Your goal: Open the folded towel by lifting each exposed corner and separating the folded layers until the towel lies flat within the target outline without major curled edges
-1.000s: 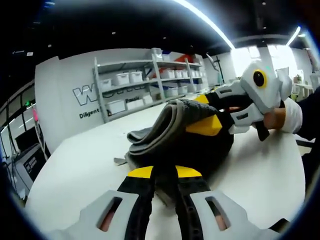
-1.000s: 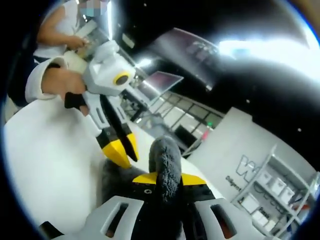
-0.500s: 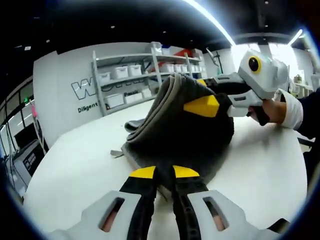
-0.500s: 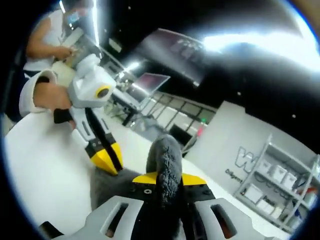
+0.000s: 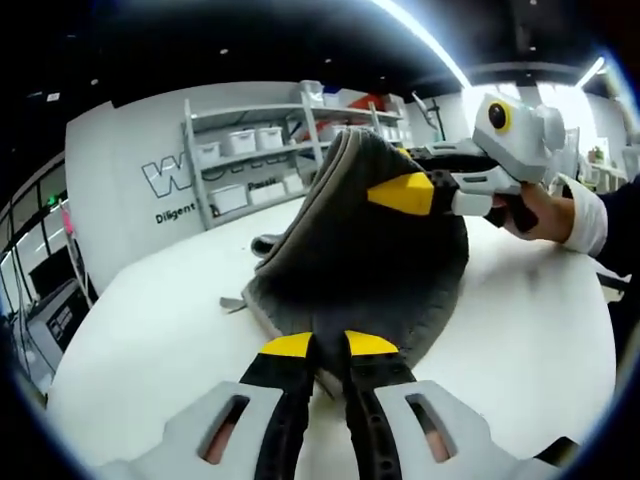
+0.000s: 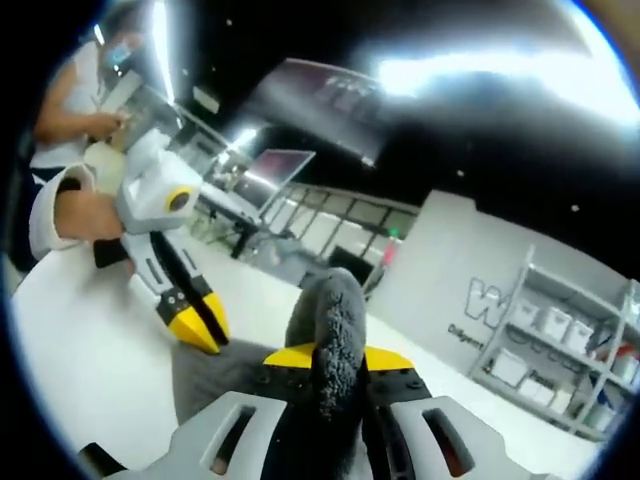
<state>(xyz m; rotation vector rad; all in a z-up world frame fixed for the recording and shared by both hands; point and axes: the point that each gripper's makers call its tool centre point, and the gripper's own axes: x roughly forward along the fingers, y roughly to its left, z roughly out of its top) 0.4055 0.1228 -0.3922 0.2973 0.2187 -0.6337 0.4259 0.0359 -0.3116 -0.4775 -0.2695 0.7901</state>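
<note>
A dark grey towel rises off the white table like a tent. My left gripper is shut on its near lower edge, close to the tabletop. My right gripper, seen from the left gripper view at upper right, is shut on the towel's raised top edge and holds it high. In the right gripper view the towel edge stands pinched between my right gripper jaws, and my left gripper sits lower left, shut on the cloth.
Metal shelves with white bins stand beyond the table's far edge, in front of a white lettered wall. A person's hand in a white sleeve holds the right gripper. Another person stands at the left.
My right gripper has lifted the towel's top edge higher and drawn it away from the left gripper, so the cloth has opened from a low bundle into a tall spread sheet. The left gripper stayed low.
</note>
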